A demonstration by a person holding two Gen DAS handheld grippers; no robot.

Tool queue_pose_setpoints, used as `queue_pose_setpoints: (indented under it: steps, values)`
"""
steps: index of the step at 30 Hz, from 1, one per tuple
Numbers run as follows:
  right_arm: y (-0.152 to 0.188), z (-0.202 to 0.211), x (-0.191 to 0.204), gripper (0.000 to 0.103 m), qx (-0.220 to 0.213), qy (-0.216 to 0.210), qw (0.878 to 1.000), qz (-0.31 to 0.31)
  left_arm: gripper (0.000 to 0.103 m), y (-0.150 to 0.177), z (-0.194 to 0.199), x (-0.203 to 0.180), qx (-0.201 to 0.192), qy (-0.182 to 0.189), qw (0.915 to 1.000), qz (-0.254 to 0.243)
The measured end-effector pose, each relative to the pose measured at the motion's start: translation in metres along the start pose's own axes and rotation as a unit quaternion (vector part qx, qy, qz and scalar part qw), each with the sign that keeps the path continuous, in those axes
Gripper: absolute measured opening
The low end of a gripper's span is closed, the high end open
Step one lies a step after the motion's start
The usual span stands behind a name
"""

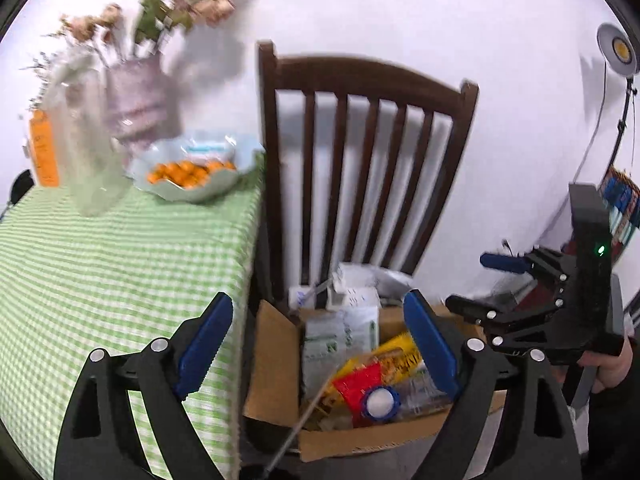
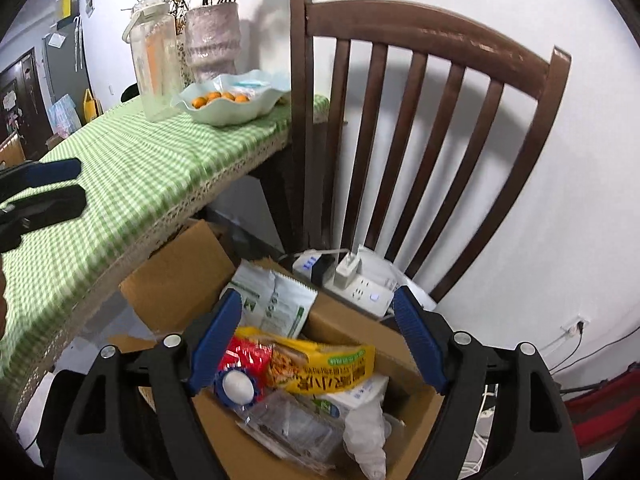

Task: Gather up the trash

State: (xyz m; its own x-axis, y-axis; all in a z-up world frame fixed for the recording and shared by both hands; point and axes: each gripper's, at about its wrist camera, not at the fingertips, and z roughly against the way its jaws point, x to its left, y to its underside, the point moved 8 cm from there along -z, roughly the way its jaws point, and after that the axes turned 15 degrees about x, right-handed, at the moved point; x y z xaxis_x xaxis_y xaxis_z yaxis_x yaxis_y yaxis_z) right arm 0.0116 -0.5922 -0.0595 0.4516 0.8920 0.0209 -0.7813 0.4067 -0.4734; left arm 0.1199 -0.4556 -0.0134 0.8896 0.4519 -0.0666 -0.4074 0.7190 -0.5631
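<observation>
Blue-padded fingers of the left gripper (image 1: 318,354) stand wide apart with nothing between them, over a cardboard box (image 1: 276,364) on the floor beside the table (image 1: 100,272). Likewise, the right gripper (image 2: 318,344) is spread with nothing gripped, above the same box (image 2: 180,276). Inside the box lies the trash: a yellow snack bag (image 2: 320,364), a red wrapper (image 2: 244,354), a clear bottle with a blue cap (image 2: 238,386), white-and-green packets (image 2: 276,300) and a crumpled white tissue (image 2: 366,432). Behind the box sits a white power strip (image 2: 366,288) in front of a dark wooden chair (image 2: 420,120). On the green checked tablecloth stand a bowl of oranges (image 2: 232,98), a clear jug (image 2: 154,56) and a vase of dried flowers (image 2: 212,40).
</observation>
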Motion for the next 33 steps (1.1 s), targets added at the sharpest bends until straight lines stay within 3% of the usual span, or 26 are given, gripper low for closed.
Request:
queue_pose_setpoints:
  steps: [6,10,12,16,19,22,28,33]
  values:
    - [-0.035,0.017,0.04,0.075,-0.053,-0.025,0.998,0.014,0.088,0.01,0.044,0.041,-0.058,-0.042,0.9965,0.043]
    - [-0.06,0.033,0.081,0.079,-0.092,-0.048,0.994,0.033,0.088,0.026,0.092,0.087,-0.108,-0.092,0.9849,0.099]
    - [-0.071,0.043,0.109,0.08,-0.113,-0.066,0.99,0.048,0.094,0.035,0.115,0.107,-0.127,-0.12,0.9776,0.117]
    - [-0.084,0.053,0.159,0.08,-0.13,-0.085,0.984,0.089,0.094,0.058,0.162,0.147,-0.15,-0.199,0.9563,0.154]
    - [-0.091,0.064,0.2,0.08,-0.14,-0.097,0.978,0.122,0.095,0.081,0.193,0.166,-0.167,-0.224,0.9418,0.187]
    - [-0.095,0.082,0.235,0.08,-0.161,-0.102,0.97,0.152,0.095,0.109,0.219,0.187,-0.157,-0.254,0.9268,0.228]
    - [-0.102,0.114,0.294,0.08,-0.194,-0.119,0.957,0.181,0.095,0.157,0.274,0.209,-0.176,-0.307,0.89,0.287]
    - [-0.093,0.134,0.33,0.083,-0.209,-0.131,0.949,0.195,0.095,0.189,0.311,0.212,-0.188,-0.336,0.8738,0.297]
